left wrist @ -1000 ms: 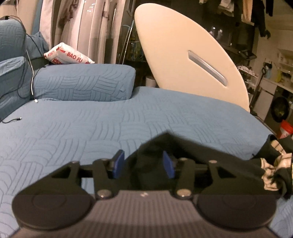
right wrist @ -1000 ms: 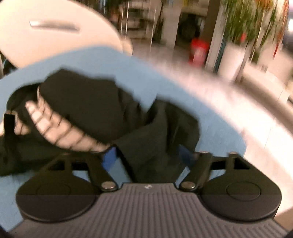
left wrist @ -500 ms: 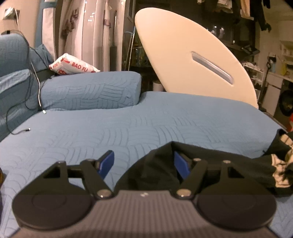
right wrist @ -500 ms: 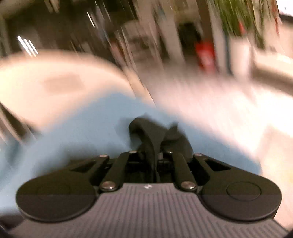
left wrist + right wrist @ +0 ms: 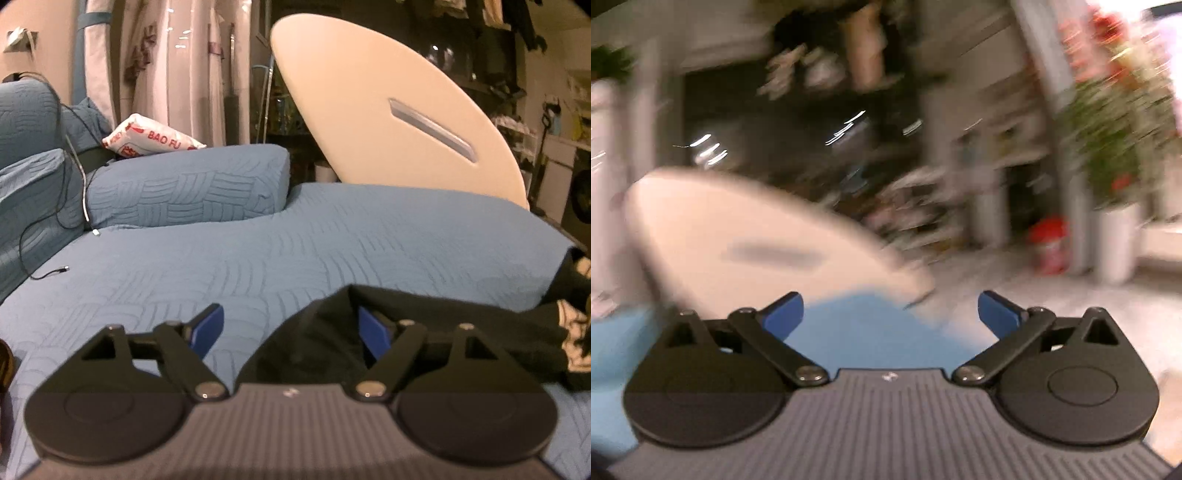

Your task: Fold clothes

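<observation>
A black garment (image 5: 436, 325) with a cream checked lining (image 5: 574, 332) lies on the blue quilted bed (image 5: 295, 251), stretching to the right. My left gripper (image 5: 291, 328) stands open low over the bed, and a peak of the black cloth rises loosely between its blue pads (image 5: 208, 326), nearer the right one. In the blurred right wrist view my right gripper (image 5: 890, 314) is open and holds nothing; only a patch of blue bed (image 5: 864, 328) shows beyond it. The garment is out of that view.
A blue bolster (image 5: 184, 188) and cushions with black cables (image 5: 48, 273) lie at the back left. A red-and-white printed bag (image 5: 147, 140) sits behind them. A large cream oval board (image 5: 388, 110) leans at the bed's far edge. Shelves, plants and a red object (image 5: 1049, 247) stand beyond.
My left gripper opened and let go of the black cloth, which now lies loose between its pads. My right gripper shut on the garment, then opened and swung upward away from it.
</observation>
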`<state>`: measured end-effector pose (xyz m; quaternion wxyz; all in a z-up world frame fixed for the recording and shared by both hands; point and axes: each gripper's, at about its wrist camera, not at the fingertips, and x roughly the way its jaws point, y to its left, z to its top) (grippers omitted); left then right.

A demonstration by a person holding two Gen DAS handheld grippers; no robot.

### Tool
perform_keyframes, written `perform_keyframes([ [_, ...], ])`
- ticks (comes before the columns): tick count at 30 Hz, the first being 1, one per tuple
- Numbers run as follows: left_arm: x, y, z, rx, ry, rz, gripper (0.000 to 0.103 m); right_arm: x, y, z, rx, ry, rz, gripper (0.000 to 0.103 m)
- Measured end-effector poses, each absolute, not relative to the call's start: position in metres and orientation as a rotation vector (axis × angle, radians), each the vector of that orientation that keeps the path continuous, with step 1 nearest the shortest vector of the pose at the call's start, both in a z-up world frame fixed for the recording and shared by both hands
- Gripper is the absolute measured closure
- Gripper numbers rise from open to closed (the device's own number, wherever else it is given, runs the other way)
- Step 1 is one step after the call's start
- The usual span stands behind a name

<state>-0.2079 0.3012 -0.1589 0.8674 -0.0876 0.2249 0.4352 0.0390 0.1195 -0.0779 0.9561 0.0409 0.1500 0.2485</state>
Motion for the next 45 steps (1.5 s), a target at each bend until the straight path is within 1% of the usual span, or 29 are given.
perform_keyframes([
  [2, -0.208, 0.3, -0.159, -0.174, 0.462, 0.907, 0.022, 0.017, 0.175, -0.134, -0.089, 0.473, 0.681, 0.0],
  [5, -0.211, 0.299, -0.159, -0.176, 0.445, 0.898, 0.021, -0.006, 0.232, -0.174, -0.337, 0.484, 0.77, 0.0],
  [6, -0.211, 0.299, -0.159, -0.175, 0.44, 0.893, 0.021, -0.008, 0.242, -0.18, -0.372, 0.487, 0.785, 0.0],
  [8, -0.21, 0.298, -0.16, -0.176, 0.428, 0.871, 0.02, 0.0, 0.264, -0.193, -0.426, 0.572, 0.859, 0.0],
  [9, -0.21, 0.297, -0.161, -0.176, 0.422, 0.861, 0.02, 0.008, 0.283, -0.203, -0.494, 0.634, 0.881, 0.006],
  [10, -0.21, 0.296, -0.161, -0.169, 0.416, 0.852, 0.019, 0.012, 0.296, -0.207, -0.563, 0.65, 0.861, 0.04],
  [12, -0.211, 0.294, -0.16, -0.157, 0.4, 0.839, 0.019, 0.011, 0.313, -0.197, -0.633, 0.649, 0.802, 0.085],
  [14, -0.216, 0.285, -0.155, -0.115, 0.33, 0.828, 0.019, 0.02, 0.314, -0.165, -0.489, 0.644, 0.777, 0.089],
  [15, -0.219, 0.28, -0.151, -0.09, 0.285, 0.825, 0.018, 0.019, 0.313, -0.15, -0.433, 0.626, 0.792, 0.089],
  [16, -0.227, 0.263, -0.144, -0.016, 0.162, 0.812, 0.01, 0.016, 0.312, -0.135, -0.387, 0.603, 0.816, 0.089],
  [17, -0.231, 0.251, -0.141, 0.046, 0.089, 0.798, 0.002, 0.013, 0.311, -0.121, -0.34, 0.579, 0.84, 0.09],
  [20, -0.237, 0.222, -0.141, 0.199, -0.047, 0.739, 0.0, -0.017, 0.304, -0.071, -0.232, 0.493, 0.976, 0.09],
  [22, -0.233, 0.207, -0.144, 0.265, -0.056, 0.653, 0.0, -0.06, 0.301, -0.035, -0.186, 0.39, 1.152, 0.091],
  [26, -0.234, 0.212, -0.143, 0.214, -0.034, 0.655, 0.0, -0.098, 0.298, -0.016, -0.141, 0.456, 1.494, 0.086],
  [27, -0.234, 0.223, -0.142, 0.162, 0.02, 0.655, 0.0, -0.102, 0.299, -0.016, -0.161, 0.475, 1.496, 0.083],
  [28, -0.233, 0.226, -0.142, 0.14, 0.034, 0.648, 0.001, -0.104, 0.296, -0.02, -0.168, 0.486, 1.481, 0.08],
  [29, -0.233, 0.229, -0.142, 0.116, 0.049, 0.638, 0.01, -0.106, 0.293, -0.024, -0.17, 0.495, 1.461, 0.079],
  [30, -0.232, 0.235, -0.141, 0.075, 0.082, 0.616, 0.017, -0.109, 0.291, -0.025, -0.163, 0.508, 1.46, 0.072],
  [31, -0.232, 0.236, -0.141, 0.069, 0.096, 0.615, 0.033, -0.105, 0.288, -0.027, -0.139, 0.539, 1.467, 0.064],
  [32, -0.232, 0.238, -0.141, 0.061, 0.112, 0.617, 0.05, -0.099, 0.285, -0.03, -0.11, 0.577, 1.473, 0.059],
  [33, -0.232, 0.244, -0.14, 0.037, 0.141, 0.641, 0.057, -0.098, 0.28, -0.034, -0.103, 0.572, 1.459, 0.048],
  [34, -0.235, 0.249, -0.139, 0.009, 0.14, 0.663, 0.062, -0.098, 0.275, -0.04, -0.103, 0.553, 1.438, 0.039],
  [35, -0.238, 0.253, -0.139, -0.004, 0.139, 0.673, 0.064, -0.098, 0.269, -0.042, -0.112, 0.515, 1.394, 0.038],
  [36, -0.243, 0.263, -0.139, -0.06, 0.137, 0.717, 0.064, -0.098, 0.263, -0.044, -0.122, 0.47, 1.341, 0.033],
  [37, -0.248, 0.273, -0.139, -0.117, 0.134, 0.761, 0.065, -0.097, 0.256, -0.046, -0.133, 0.426, 1.289, 0.02],
  [38, -0.253, 0.282, -0.139, -0.169, 0.132, 0.802, 0.065, -0.097, 0.25, -0.047, -0.143, 0.382, 1.236, 0.015],
  [40, -0.259, 0.292, -0.14, -0.222, 0.132, 0.841, 0.063, -0.09, 0.244, -0.076, -0.265, 0.349, 1.118, 0.016],
  [42, -0.264, 0.3, -0.142, -0.268, 0.131, 0.878, 0.059, -0.075, 0.246, -0.096, -0.302, 0.404, 1.059, 0.016],
  [45, -0.273, 0.297, -0.138, -0.221, 0.121, 0.888, 0.052, -0.049, 0.25, -0.124, -0.337, 0.502, 0.981, 0.016],
])
